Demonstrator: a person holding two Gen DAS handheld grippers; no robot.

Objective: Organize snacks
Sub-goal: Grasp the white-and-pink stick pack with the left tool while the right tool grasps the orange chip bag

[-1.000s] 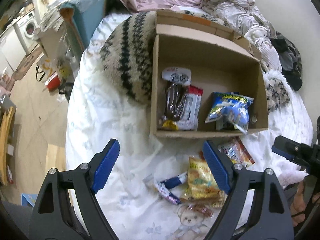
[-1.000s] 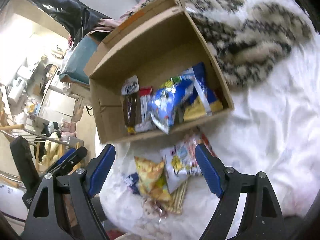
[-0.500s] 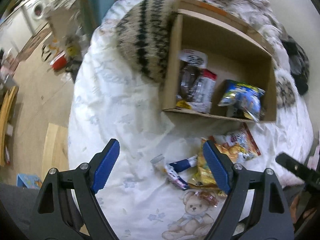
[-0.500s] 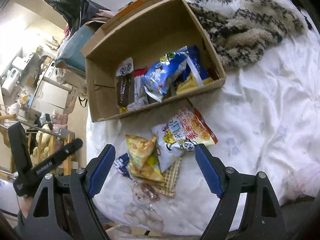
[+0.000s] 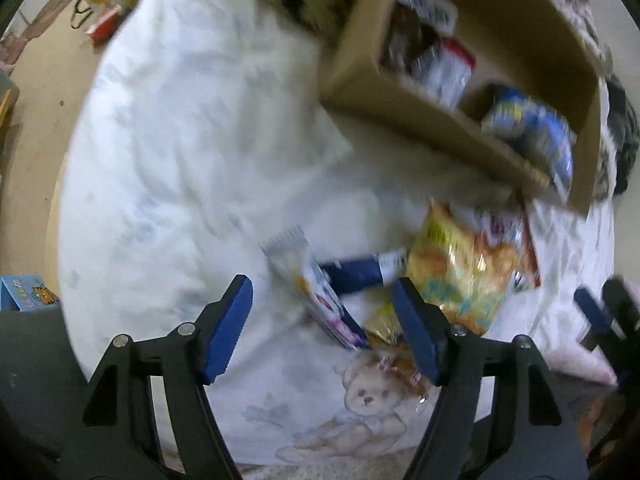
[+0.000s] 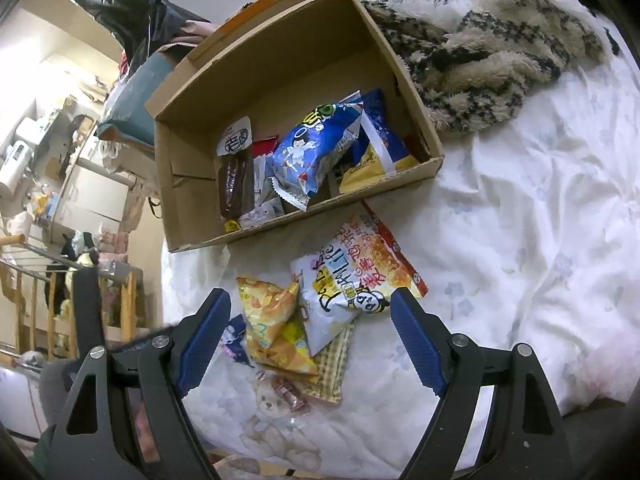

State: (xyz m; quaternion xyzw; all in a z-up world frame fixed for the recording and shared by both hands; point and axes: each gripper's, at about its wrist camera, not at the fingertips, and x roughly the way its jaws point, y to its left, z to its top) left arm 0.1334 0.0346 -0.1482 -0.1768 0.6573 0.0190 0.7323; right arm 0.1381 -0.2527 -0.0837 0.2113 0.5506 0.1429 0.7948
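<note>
A cardboard box [image 6: 192,184] lies on the white bed and holds a blue snack bag [image 6: 308,152], a dark brown bar [image 6: 234,186] and other packets. In front of it lies a loose pile: a yellow chip bag [image 6: 268,312], a white and orange bag [image 6: 352,268], a checked packet [image 6: 332,368]. The left wrist view is blurred; it shows the box [image 5: 400,108], the yellow bag [image 5: 460,272] and a long white and blue packet [image 5: 316,292]. My left gripper [image 5: 324,320] is open just above that packet. My right gripper [image 6: 308,332] is open over the pile.
A furry striped blanket [image 6: 480,40] lies behind and beside the box. The bed edge [image 6: 168,320] drops to the floor on the left, with shelves and clutter beyond. A bear print [image 6: 272,400] marks the sheet near the pile.
Both grippers have come down and closer to the loose pile on the sheet. The left one swung right and is still moving. Both stay open and empty.
</note>
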